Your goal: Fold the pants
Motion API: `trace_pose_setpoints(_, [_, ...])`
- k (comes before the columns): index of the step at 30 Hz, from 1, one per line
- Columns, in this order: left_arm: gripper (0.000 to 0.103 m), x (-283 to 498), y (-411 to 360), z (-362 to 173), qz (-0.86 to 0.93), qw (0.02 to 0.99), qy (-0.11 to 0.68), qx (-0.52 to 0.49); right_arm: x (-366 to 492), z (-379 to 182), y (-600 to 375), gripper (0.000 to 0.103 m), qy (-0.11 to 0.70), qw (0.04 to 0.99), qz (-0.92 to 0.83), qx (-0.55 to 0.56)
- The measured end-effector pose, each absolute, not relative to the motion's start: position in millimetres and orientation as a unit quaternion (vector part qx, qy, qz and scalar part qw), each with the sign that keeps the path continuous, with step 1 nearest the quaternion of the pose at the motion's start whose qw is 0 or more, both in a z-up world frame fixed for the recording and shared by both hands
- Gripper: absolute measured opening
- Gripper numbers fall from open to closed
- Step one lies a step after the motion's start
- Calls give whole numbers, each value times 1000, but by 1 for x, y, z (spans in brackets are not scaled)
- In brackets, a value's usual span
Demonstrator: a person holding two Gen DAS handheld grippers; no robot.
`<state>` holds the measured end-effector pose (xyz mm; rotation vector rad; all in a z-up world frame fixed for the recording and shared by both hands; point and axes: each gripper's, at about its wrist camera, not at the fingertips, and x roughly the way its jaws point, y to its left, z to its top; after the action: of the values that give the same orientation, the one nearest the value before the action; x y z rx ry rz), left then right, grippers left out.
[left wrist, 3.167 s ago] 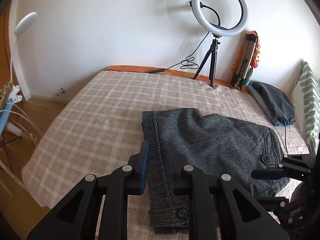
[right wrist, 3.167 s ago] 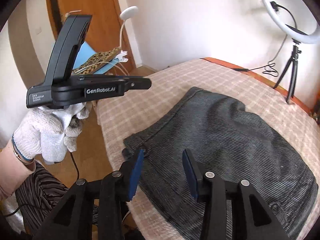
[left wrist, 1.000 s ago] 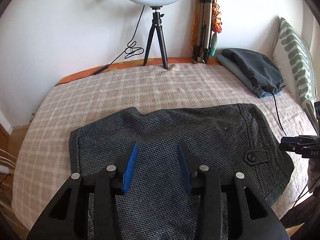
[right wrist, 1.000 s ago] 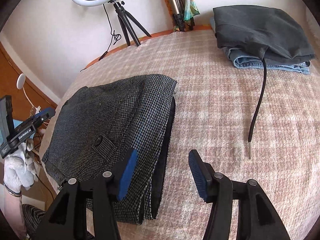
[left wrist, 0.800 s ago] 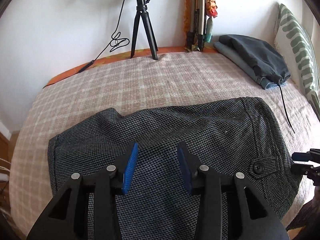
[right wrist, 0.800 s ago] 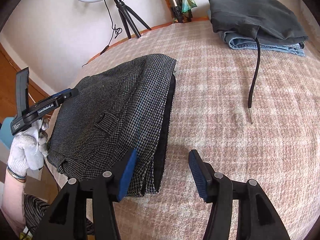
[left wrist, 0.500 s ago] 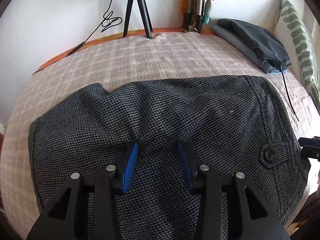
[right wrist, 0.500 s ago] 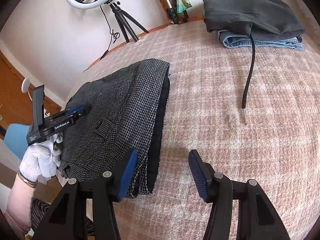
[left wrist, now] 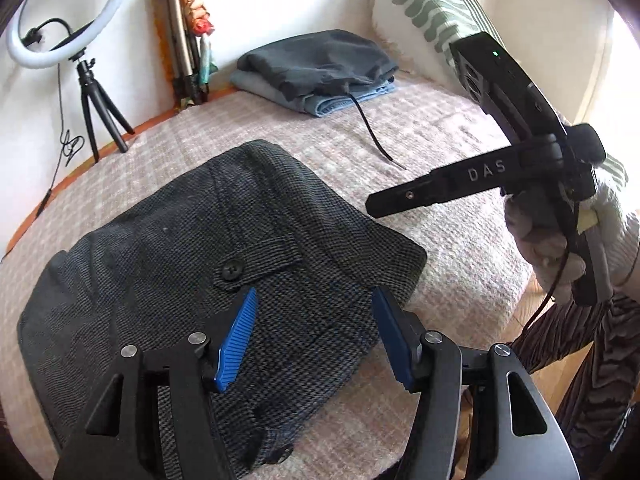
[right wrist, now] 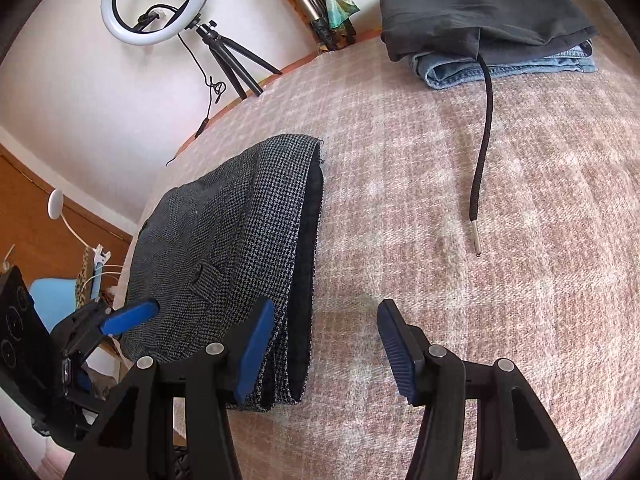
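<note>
The folded pants (left wrist: 224, 264), a dark grey houndstooth weave, lie on the checked pinkish bedspread (left wrist: 440, 128) across the lower left and centre of the left wrist view, a buttoned flap (left wrist: 256, 258) facing up near the middle; in the right wrist view the same pants sit left of centre with their stacked folded edges turned toward the camera; the left gripper (left wrist: 316, 340) hangs over the near corner of the pants at the bottom of its frame, its blue-padded jaws opening, cloth below the gap but no pad pressing on it; the right gripper (right wrist: 326, 350) sits at the bottom of its own view with jaws apart and nothing held, the left pad over the folded edge of the pants, the right pad over bare bedspread; at the right of the left wrist view a hand in a white glove (left wrist: 560, 232) holds that right gripper, whose black arm bears the letters "DAS"; no other writing can be read; a stack of folded clothes (left wrist: 320, 68), dark grey over blue denim, lies toward the top centre, a black drawstring (left wrist: 372, 132) trailing from it onto the bedspread; a ring light (left wrist: 60, 28) on a small tripod stands at the upper left; a green-patterned pillow (left wrist: 424, 4) leans at the upper right.
</note>
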<state>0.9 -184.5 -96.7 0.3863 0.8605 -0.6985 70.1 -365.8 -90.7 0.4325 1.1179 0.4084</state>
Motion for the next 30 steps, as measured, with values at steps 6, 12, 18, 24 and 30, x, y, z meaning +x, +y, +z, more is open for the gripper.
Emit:
trace_pose_setpoints(6, [59, -16, -224, -124, -341, 807, 397, 274, 75, -90, -372, 60, 521, 798, 195, 233])
trace_pose_setpoints(12, [43, -5, -218, -127, -346, 815, 397, 242, 80, -90, -368, 62, 522, 782, 211, 265])
trace_pose_setpoints(18, [23, 17, -193, -112, -371, 815, 428, 123, 81, -107, -365, 67, 541, 750, 222, 309])
trace_pose_setpoints(24, [23, 14, -193, -110, -373, 816, 426, 115, 88, -112, -348, 69, 542, 718, 253, 354])
trace_pose_setpoints(30, [24, 11, -188, -105, -373, 812, 434, 112, 99, -121, -325, 41, 547, 702, 268, 369])
